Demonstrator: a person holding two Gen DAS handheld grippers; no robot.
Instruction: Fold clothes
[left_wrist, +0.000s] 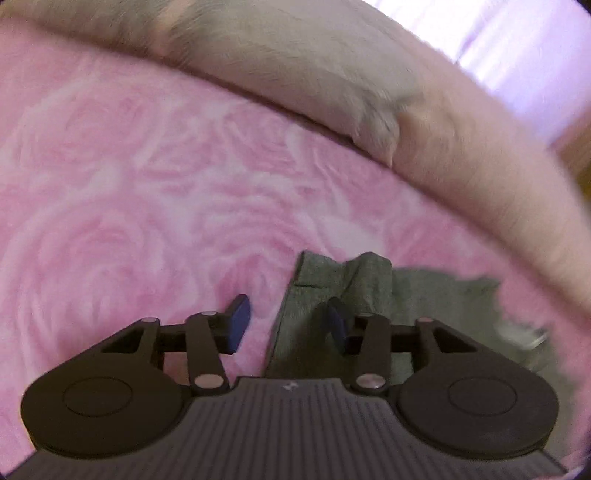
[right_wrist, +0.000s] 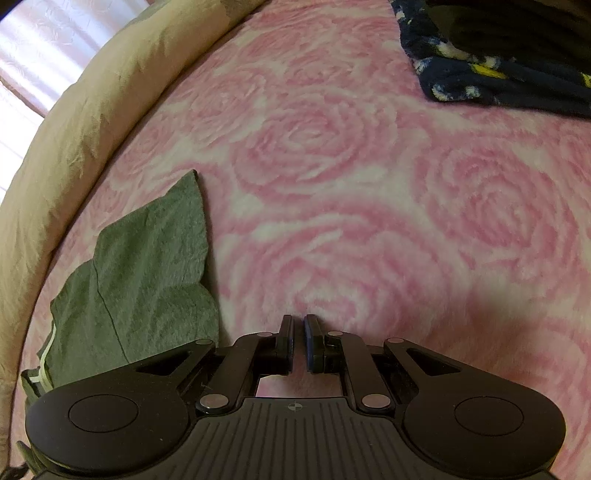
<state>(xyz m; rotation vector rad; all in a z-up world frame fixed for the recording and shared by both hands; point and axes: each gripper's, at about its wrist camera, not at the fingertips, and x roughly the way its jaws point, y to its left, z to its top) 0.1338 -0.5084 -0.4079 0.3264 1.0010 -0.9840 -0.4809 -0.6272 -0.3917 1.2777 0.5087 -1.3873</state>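
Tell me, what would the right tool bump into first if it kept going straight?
Probably just the pink blanket. The right tool points down at bare rose pattern; the green cloth lies off to its left, though depth is hard to judge.

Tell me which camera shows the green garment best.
The right wrist view: the green garment lies sharp and mostly unobstructed on the pink blanket. The left wrist view shows it blurred and partly hidden behind the left gripper.

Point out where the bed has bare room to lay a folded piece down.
The widest bare stretch of the pink rose blanket lies between the green garment and the dark blue patterned clothes. It is crowded along the beige bolster, where the green garment lies.
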